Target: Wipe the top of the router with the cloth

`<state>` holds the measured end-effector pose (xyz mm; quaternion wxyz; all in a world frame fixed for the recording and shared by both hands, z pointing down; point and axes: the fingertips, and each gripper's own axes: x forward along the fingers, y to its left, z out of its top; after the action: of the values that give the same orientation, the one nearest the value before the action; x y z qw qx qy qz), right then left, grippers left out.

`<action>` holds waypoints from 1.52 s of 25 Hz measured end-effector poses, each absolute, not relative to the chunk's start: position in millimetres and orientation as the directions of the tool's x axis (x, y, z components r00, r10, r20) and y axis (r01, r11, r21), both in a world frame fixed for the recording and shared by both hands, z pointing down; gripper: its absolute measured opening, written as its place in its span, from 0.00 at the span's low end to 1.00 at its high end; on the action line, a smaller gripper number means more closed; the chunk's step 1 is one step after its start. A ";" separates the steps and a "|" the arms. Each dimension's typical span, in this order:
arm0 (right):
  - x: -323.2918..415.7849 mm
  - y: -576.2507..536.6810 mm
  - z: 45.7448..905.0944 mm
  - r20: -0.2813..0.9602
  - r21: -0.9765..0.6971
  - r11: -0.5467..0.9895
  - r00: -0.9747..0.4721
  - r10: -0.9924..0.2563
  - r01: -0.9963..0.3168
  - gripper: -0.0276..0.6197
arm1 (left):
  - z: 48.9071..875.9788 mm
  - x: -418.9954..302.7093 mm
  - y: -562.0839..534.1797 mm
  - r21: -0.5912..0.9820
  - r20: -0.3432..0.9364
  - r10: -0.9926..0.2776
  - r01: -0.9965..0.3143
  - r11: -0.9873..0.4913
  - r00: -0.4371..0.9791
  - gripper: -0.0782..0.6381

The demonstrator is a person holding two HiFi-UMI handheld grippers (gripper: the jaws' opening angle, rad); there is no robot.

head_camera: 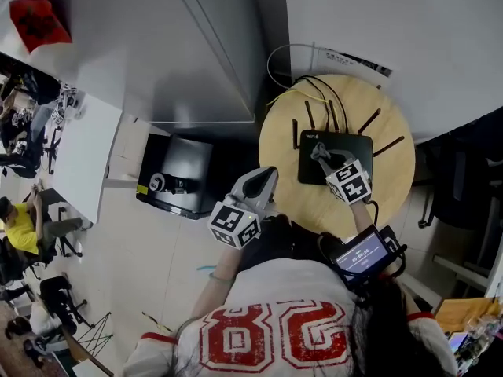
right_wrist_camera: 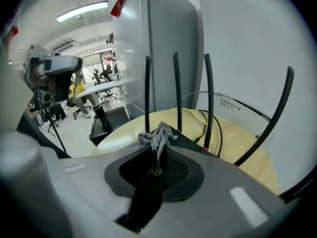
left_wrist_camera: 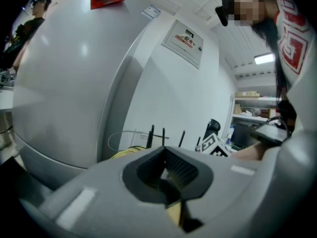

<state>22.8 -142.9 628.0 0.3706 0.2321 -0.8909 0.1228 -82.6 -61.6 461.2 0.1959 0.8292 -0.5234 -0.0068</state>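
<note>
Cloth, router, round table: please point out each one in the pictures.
cloth (right_wrist_camera: 157, 135), right gripper view, the bunched grey end above the jaws.
router (head_camera: 308, 171), head view, left part of its black top.
round table (head_camera: 279, 151), head view, bare wood at the left.

Beside grey cabinet (head_camera: 196, 45), round wooden table (head_camera: 279, 159) on pale floor (head_camera: 157, 250).

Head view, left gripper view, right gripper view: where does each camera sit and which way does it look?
Head view: on the person's head, looking steeply down at the router on the round table; shows their shirt, left tool and right tool.
Left gripper view: on the left tool, looking along its shut jaws toward a grey cabinet; the shirt shows at right.
Right gripper view: on the right tool, looking along jaws shut on the cloth toward the antennas.
Shared: both gripper views see the antennas.
</note>
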 end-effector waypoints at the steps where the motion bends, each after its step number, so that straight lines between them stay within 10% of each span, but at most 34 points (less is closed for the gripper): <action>1: 25.2 -151.4 628.9 0.721 -0.041 0.858 -0.610 -0.329 -0.511 0.13 | 461.8 -84.8 -60.7 0.330 0.197 -0.874 -0.869 -0.368 0.444 0.11; 38: 49.2 -69.8 641.0 0.723 -0.140 0.805 -0.615 -0.314 -0.576 0.13 | 466.3 -69.8 -57.4 0.362 0.202 -0.835 -0.832 -0.421 0.511 0.11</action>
<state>49.2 -69.8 641.0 0.3584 0.2527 -0.8799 0.1827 -69.8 -57.4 466.3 0.2122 0.8429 -0.4945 -0.0044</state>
